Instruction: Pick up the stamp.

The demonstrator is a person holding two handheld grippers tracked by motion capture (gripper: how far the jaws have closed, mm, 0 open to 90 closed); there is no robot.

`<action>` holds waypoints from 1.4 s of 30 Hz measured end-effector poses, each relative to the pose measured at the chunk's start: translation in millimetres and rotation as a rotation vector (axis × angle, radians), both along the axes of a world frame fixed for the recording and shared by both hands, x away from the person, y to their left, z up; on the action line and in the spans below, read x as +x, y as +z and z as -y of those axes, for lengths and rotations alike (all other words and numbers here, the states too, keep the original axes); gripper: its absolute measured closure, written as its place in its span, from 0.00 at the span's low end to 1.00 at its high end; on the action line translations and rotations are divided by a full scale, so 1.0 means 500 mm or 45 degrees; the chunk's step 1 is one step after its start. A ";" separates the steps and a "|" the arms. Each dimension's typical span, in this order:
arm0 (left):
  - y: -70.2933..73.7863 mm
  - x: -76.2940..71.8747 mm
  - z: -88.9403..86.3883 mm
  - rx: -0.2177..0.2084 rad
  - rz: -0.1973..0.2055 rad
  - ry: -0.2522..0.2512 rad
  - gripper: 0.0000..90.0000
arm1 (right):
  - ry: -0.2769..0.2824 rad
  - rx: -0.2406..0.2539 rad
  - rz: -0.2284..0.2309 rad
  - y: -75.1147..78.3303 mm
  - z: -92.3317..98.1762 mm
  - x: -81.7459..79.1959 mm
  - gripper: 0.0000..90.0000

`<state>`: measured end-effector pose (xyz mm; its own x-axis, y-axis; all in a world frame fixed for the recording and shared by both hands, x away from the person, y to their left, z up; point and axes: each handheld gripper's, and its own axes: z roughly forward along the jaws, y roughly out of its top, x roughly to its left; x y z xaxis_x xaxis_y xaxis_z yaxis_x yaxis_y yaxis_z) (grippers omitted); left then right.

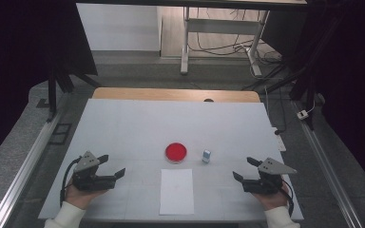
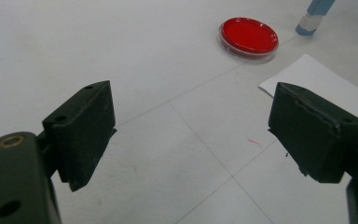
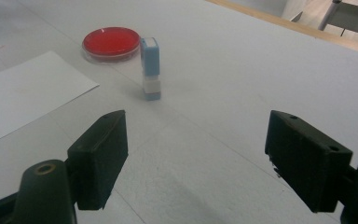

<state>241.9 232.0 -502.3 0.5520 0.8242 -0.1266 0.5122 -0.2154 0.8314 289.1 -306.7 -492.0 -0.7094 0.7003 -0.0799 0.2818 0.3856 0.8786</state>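
- The small blue stamp (image 1: 206, 156) stands upright on the white table (image 1: 138, 121), just to the right of the red ink pad (image 1: 176, 152) in the high view, apart from it
- Taking the red ink pad as landmark: the blank sheet of paper (image 1: 177, 191) lies on the near side of it, close by but not touching, with no mark visible on it
- The right gripper (image 1: 247, 169) rests on the table well to the right of the pad and nearer the person, its jaws spread wide with nothing between them; in the right gripper view the stamp (image 3: 150, 67) stands ahead of it, just beside the pad (image 3: 111, 43)
- The left gripper (image 1: 111, 165) rests well to the left of the pad, jaws likewise released and empty; its own view looks toward the pad (image 2: 249, 37) and a corner of the paper (image 2: 317, 79)
- Judged from this, the work looks not yet begun: stamp untouched, paper unmarked; picking up, inking and pressing all seem left to do
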 end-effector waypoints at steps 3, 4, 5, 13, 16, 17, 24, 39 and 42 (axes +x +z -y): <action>-0.001 0.002 0.002 0.003 -0.005 -0.005 0.17 | -0.005 0.008 -0.011 -0.002 0.004 0.002 0.23; -0.001 0.002 0.003 0.003 -0.011 -0.005 0.17 | -0.008 0.009 -0.014 -0.002 0.005 0.002 0.23; -0.001 0.002 0.003 0.005 -0.013 -0.006 0.17 | -0.004 0.011 -0.016 -0.002 0.005 0.002 0.23; -0.001 0.000 0.005 0.007 -0.022 -0.012 0.17 | 0.001 0.003 -0.018 -0.002 0.001 0.001 0.24; -0.002 0.001 0.004 0.006 -0.027 -0.011 0.17 | 0.004 0.004 -0.021 -0.002 0.000 0.002 0.24; -0.002 0.000 0.003 0.002 -0.029 -0.010 0.17 | 0.004 0.001 -0.023 -0.002 0.000 0.003 0.24; -0.002 0.000 0.004 0.000 -0.037 -0.019 0.17 | 0.011 0.012 -0.022 0.003 -0.005 0.007 0.24; -0.002 0.002 0.002 0.016 -0.040 -0.016 0.17 | 0.032 0.028 -0.023 0.028 -0.022 0.014 0.25; -0.003 0.002 0.003 0.020 -0.042 -0.015 0.17 | 0.039 0.022 -0.022 0.032 -0.027 0.017 0.25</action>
<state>242.8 230.3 -503.8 0.5573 0.8197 -0.1321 0.5367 -0.2343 0.8106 297.7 -293.2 -476.2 -0.7316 0.6795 -0.0556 0.2855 0.3794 0.8801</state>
